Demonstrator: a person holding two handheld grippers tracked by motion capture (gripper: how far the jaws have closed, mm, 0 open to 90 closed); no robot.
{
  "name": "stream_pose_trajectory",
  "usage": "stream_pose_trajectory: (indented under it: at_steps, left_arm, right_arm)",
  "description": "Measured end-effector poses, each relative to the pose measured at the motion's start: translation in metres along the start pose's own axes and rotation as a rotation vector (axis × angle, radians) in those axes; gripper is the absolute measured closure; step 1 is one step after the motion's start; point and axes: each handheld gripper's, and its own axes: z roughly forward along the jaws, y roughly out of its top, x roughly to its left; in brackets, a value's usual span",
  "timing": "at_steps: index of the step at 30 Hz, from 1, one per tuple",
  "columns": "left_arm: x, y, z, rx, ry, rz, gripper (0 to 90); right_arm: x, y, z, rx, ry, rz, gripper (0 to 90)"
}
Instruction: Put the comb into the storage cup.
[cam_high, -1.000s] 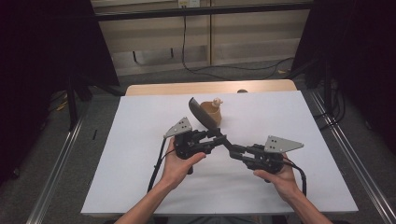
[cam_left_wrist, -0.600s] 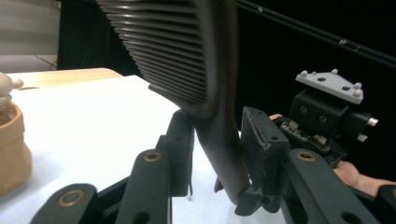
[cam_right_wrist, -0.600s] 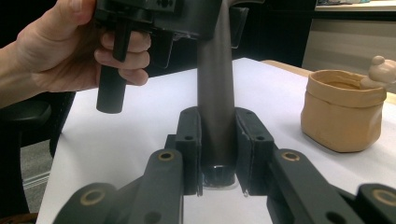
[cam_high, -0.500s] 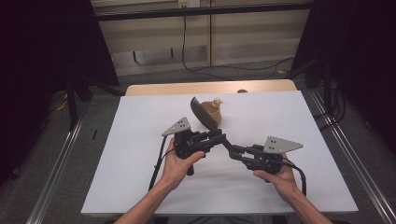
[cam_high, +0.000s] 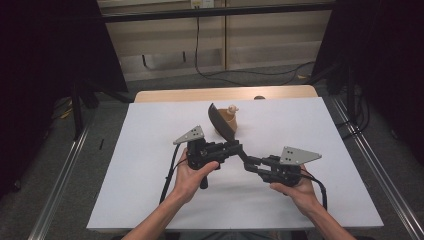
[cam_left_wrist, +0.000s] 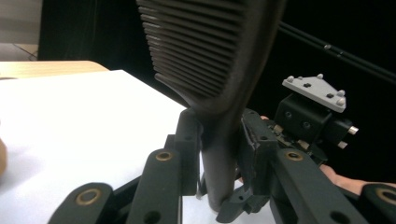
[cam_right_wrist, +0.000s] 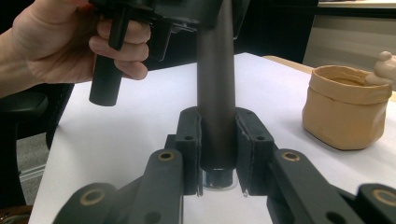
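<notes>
A dark tool with a ribbed, curved head (cam_high: 218, 121) (cam_left_wrist: 205, 42) and a round handle (cam_right_wrist: 215, 93) stands tilted over the white table (cam_high: 150, 130). My left gripper (cam_high: 236, 148) (cam_left_wrist: 219, 158) grips the handle just under the head; its jaws have just been closing on it. My right gripper (cam_high: 248, 164) (cam_right_wrist: 217, 149) is shut on the handle's lower end (cam_right_wrist: 215, 178), which sits close to the table. A tan pot (cam_high: 228, 122) (cam_right_wrist: 345, 107) with a small knob (cam_high: 232, 108) stands right behind the head.
The person's left hand (cam_right_wrist: 70, 46) wraps the left gripper's black grip. The right gripper's body with its grey plate (cam_left_wrist: 315, 88) sits close beyond the handle. The white sheet spreads bare to the left, right and front; a wooden table edge (cam_high: 200, 94) runs behind.
The left gripper's jaws have drawn in onto the tool's handle. Both hands and the tool have stayed where they were.
</notes>
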Motion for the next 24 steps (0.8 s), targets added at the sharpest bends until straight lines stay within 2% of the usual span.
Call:
stream_pose_trajectory:
  at_steps: [11,16,21,24]
  left_arm:
    - [-0.0036,0.0015,-0.0006,0.008,0.010,0.032,72.8]
    - [-0.0035,0.0027,-0.0015,0.010,0.018,0.022,72.9]
    - [-0.0043,0.0038,-0.0022,0.012,0.013,0.038,73.0]
    - [-0.0045,0.0043,-0.0030,0.010,0.027,0.032,73.0]
  right_arm:
    - [-0.0001,0.0000,0.0033,0.011,0.005,-0.001,72.4]
    - [0.0000,0.0007,0.0048,0.009,0.010,0.007,72.3]
    - [-0.0001,0.0015,0.0070,0.012,0.012,0.008,72.0]
    - [0.0003,0.0015,0.0078,0.022,0.015,0.022,68.8]
